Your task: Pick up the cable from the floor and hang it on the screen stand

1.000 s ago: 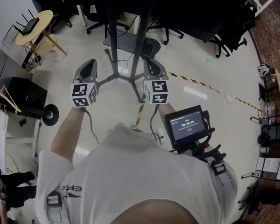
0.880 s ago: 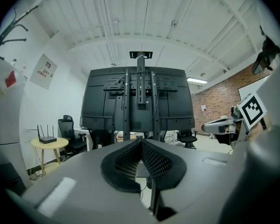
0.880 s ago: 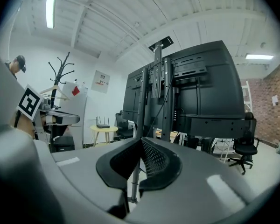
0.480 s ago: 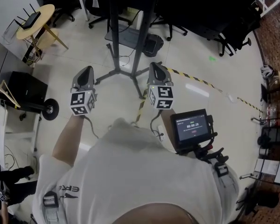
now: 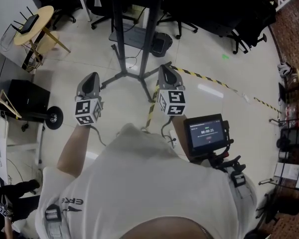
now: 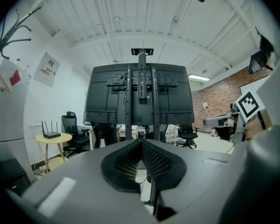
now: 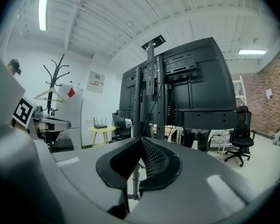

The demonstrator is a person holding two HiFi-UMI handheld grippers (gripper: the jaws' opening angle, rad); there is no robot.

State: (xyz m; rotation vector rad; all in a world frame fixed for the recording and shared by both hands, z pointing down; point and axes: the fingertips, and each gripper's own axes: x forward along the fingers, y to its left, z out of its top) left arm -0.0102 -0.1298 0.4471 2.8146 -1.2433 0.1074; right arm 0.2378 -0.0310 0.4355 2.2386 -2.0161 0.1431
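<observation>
The black screen stand (image 5: pixel 120 31) rises just ahead of me on two posts, with its splayed feet (image 5: pixel 114 78) on the pale floor. A thin dark cable (image 5: pixel 130 59) lies on the floor by its base. My left gripper (image 5: pixel 93 75) is held level before the stand's left foot, shut and empty. My right gripper (image 5: pixel 164 67) is near the right foot, also shut with nothing in it. In the left gripper view the closed jaws (image 6: pixel 141 142) face the back of the screen (image 6: pixel 140 94). The right gripper view has the closed jaws (image 7: pixel 141 139) in front of the posts (image 7: pixel 151 92).
Yellow-black tape (image 5: pixel 204 78) runs across the floor from the stand. A round yellow table (image 5: pixel 37 19) with a router stands at the far left, a black wheeled case (image 5: pixel 27 101) at the left, office chairs (image 5: pixel 244 39) beyond. A small monitor (image 5: pixel 205 132) hangs at my chest.
Both grippers have sunk a little and drifted slightly toward me. Their jaws stayed shut and empty.
</observation>
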